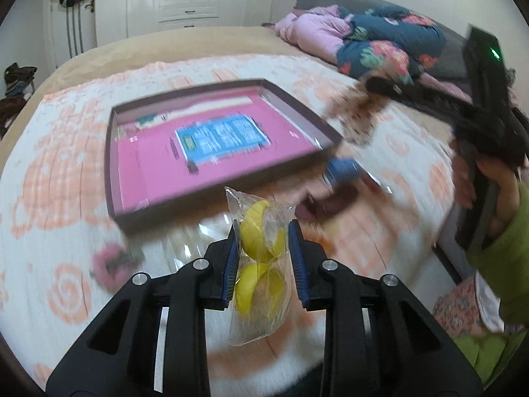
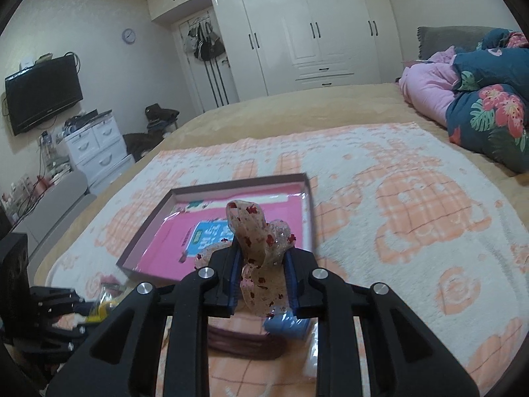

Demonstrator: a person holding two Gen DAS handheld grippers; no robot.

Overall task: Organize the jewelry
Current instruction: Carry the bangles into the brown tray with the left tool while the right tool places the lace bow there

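Above the blanketed bed (image 2: 413, 205), a clear packet of yellow pieces (image 1: 261, 264) is gripped by the left tongs (image 1: 264, 258). Only the right wrist view shows the right tongs (image 2: 261, 271) clamped on a speckled ribbon scrunchie (image 2: 261, 248). Beyond both, a pink-lined tray (image 1: 114, 165) is seen; a blue item (image 2: 286, 326) lies beside it.
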